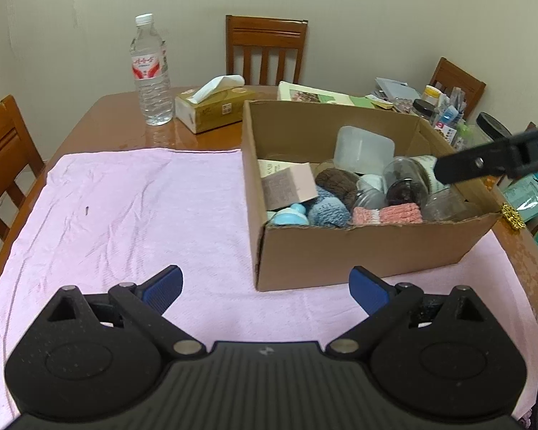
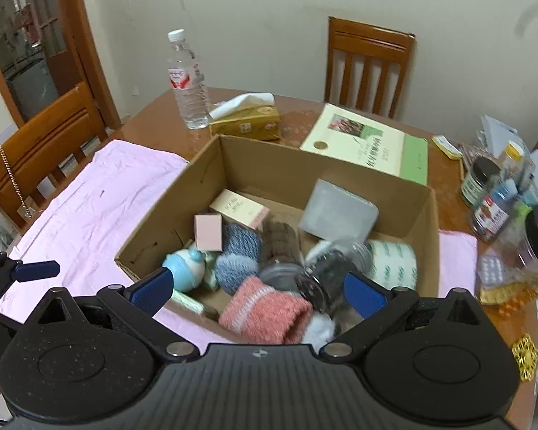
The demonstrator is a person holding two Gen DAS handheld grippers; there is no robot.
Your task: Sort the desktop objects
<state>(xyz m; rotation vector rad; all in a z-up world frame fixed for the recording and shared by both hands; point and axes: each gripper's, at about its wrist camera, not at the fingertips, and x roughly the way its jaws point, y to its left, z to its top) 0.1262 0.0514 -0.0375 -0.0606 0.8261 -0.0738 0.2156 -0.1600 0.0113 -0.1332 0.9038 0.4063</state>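
Looking down over the cardboard box [image 2: 211,179], we hold our right gripper [image 2: 258,292] spread as wide as it goes above the jumble inside, with nothing between its blue pads [image 2: 364,294]. Our left gripper [image 1: 265,290] hangs over the pink towel [image 1: 125,215] just beside the box, jaws likewise wide apart and empty. The things to sort all lie in the box, which stands on the towel on the wooden table [image 1: 107,118]: a salmon knitted piece [image 2: 269,311] nearest us, blue knitted rolls [image 2: 238,254], a brown one [image 2: 279,240], a clear glass jar [image 2: 326,272] lying on its side with dark contents, a pale blue round container [image 2: 184,268], a pink carton [image 2: 208,231], a frosted plastic tub [image 2: 337,211] and a printed roll [image 2: 392,265]. We judge the knitted pieces soft, light and forgiving; they should squash under the pads, so we would pinch across the thick middle of a roll, not at a loose edge. The jar looks hard, smooth and breakable, and likely to roll or slip; we would take it across its body near the neck. The carton is stiff but crushable, best gripped on its flat faces. A water bottle [image 2: 188,82] and a tissue box [image 2: 247,118] stand well apart beyond the box.
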